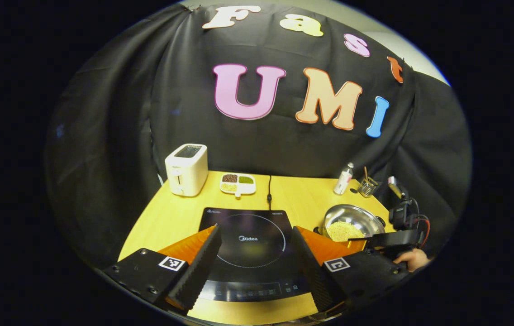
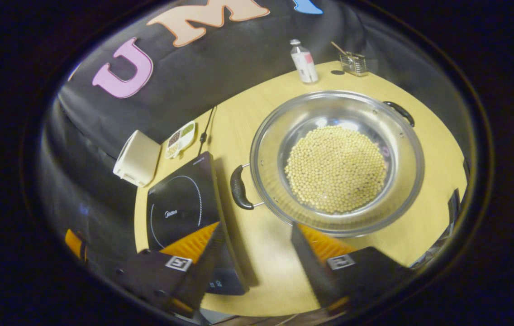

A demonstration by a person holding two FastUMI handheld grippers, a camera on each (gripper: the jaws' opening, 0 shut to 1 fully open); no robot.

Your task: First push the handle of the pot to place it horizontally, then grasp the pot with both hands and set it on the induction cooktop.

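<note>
Stainless steel, the pot [image 2: 336, 163] sits on the yellow wooden tabletop [image 2: 275, 113], to the right of the black induction cooktop [image 2: 182, 208] and not on it; a narrow strip of bare wood separates the two in the right gripper view. A bed of pale yellow beans [image 2: 336, 170] covers the pot's bottom. One black handle [image 2: 238, 186] points toward the cooktop, and the other handle [image 2: 399, 112] is on the opposite rim, toward the far right of the tabletop. The right gripper [image 2: 257, 258] hovers above and in front of the pot with its jaws spread wide, nothing between them; one finger lies over the cooktop's near corner and the other over the pot's near rim. In the left gripper view the left gripper [image 1: 257, 267] hangs over the front of the cooktop [image 1: 250, 244], jaws likewise spread apart and empty, framing the cooking ring. The pot [image 1: 352, 222] shows to the right there, with the other gripper and a hand [image 1: 413, 259] holding it just beside the pot. Along the back edge stand a white toaster [image 1: 187, 170], a divided dish of grains [image 1: 238, 183], a small bottle [image 1: 344, 179] and a wire holder [image 1: 368, 186]. A black cord [image 1: 269, 190] runs from the cooktop toward the wall.
</note>
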